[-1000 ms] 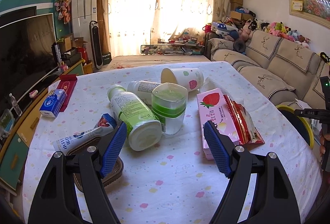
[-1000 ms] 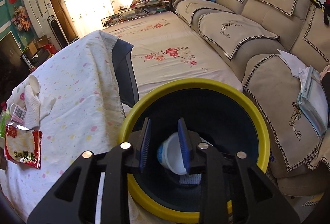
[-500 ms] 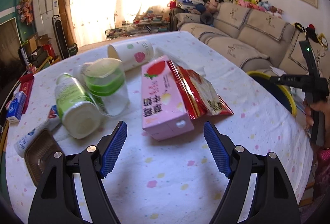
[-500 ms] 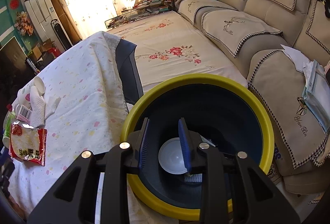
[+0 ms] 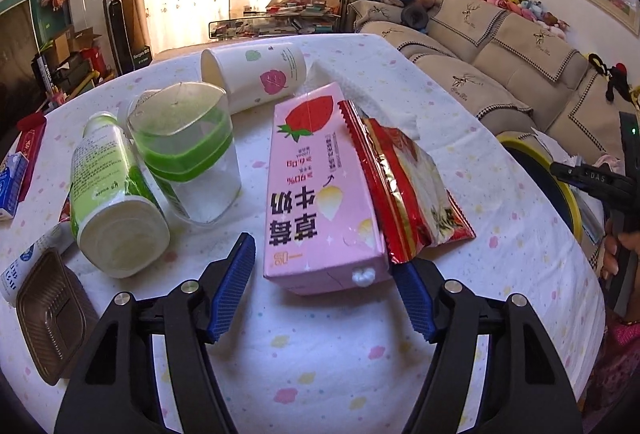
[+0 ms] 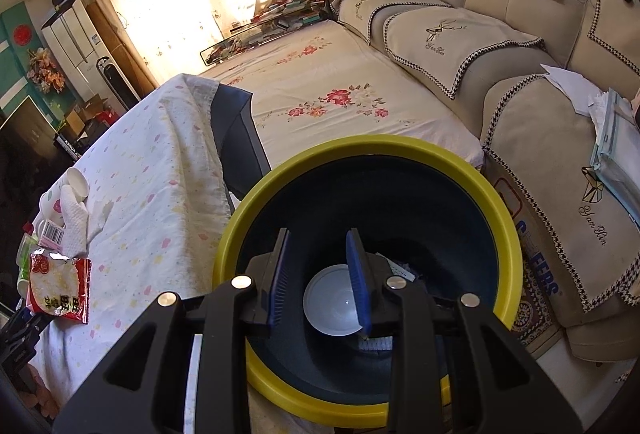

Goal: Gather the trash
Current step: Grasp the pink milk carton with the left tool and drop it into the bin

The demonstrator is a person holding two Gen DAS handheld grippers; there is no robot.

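Observation:
A pink strawberry milk carton (image 5: 320, 186) lies flat on the spotted tablecloth (image 5: 320, 374). My left gripper (image 5: 322, 292) straddles its near end, jaws closing, with the blue pads close beside the carton's sides and not clearly pressing. A red snack wrapper (image 5: 412, 186) leans on the carton's right side. My right gripper (image 6: 318, 246) hangs over a dark bin with a yellow rim (image 6: 400, 150), its jaws a narrow gap apart with nothing between them. A white bowl-like piece (image 6: 332, 298) lies at the bin's bottom.
Left of the carton lie a clear tub with a green band (image 5: 188, 154), a green-white bottle (image 5: 112, 194), a paper cup (image 5: 256, 78) and a brown plastic tray (image 5: 52, 314). The bin's yellow rim (image 5: 560, 186) sits past the table's right edge, against the beige sofa (image 6: 520, 114).
My left gripper swung right from the bottle and tub onto the pink carton, dropped closer, and its jaws narrowed. Under the right gripper the white piece went from between the fingers to the bin's bottom.

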